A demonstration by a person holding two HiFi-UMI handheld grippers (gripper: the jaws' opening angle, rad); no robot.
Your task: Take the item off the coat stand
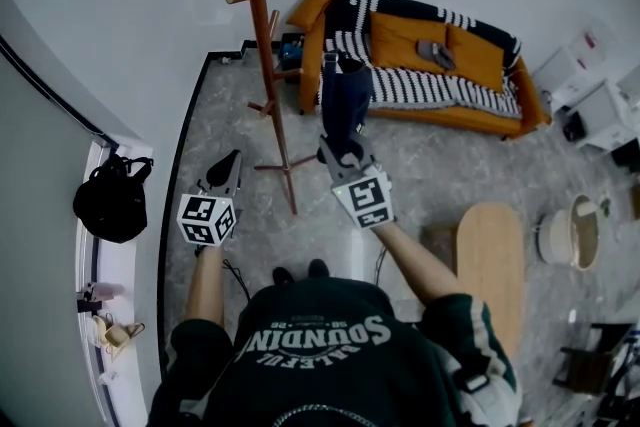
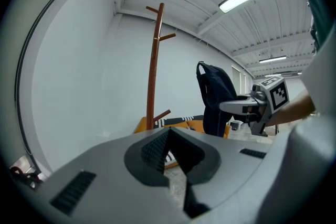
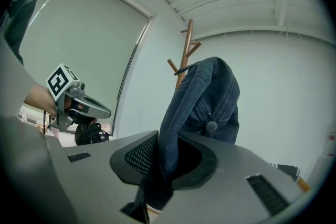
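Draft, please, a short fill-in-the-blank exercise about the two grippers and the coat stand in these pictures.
1. The denim garment clamped in the right gripper is dark ____.
2. The coat stand is made of ____.
3. The left gripper, its jaws together, holds ____.
4. The bag at the head view's left edge is ____.
Missing words: blue; wood; nothing; black.
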